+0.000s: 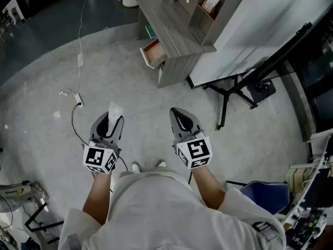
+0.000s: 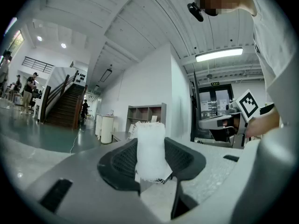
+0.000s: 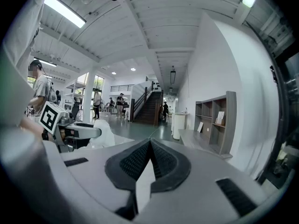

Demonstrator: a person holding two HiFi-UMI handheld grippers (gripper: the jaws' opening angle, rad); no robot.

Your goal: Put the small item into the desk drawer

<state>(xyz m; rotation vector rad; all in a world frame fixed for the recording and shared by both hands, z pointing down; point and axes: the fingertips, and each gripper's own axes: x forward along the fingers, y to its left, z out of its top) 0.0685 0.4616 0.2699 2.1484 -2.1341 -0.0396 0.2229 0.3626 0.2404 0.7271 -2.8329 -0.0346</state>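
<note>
My left gripper (image 1: 110, 123) is shut on a small white fabric-like item (image 2: 150, 150), which sticks out past the jaws as a white tip (image 1: 114, 110) in the head view. My right gripper (image 1: 182, 120) is shut with nothing between its pads (image 3: 150, 157). Both are held above the floor, close to the person's body. The grey desk (image 1: 174, 30) stands ahead, its drawer (image 1: 153, 53) pulled open toward me with a reddish inside. The desk (image 3: 205, 146) also shows far off to the right in the right gripper view.
A shelf unit (image 1: 216, 7) sits on the desk's back. A black stand (image 1: 237, 90) with legs spreads on the floor right of the desk. A white cable (image 1: 79, 61) and a black cable run over the floor at left. A blue chair (image 1: 263, 194) is at lower right.
</note>
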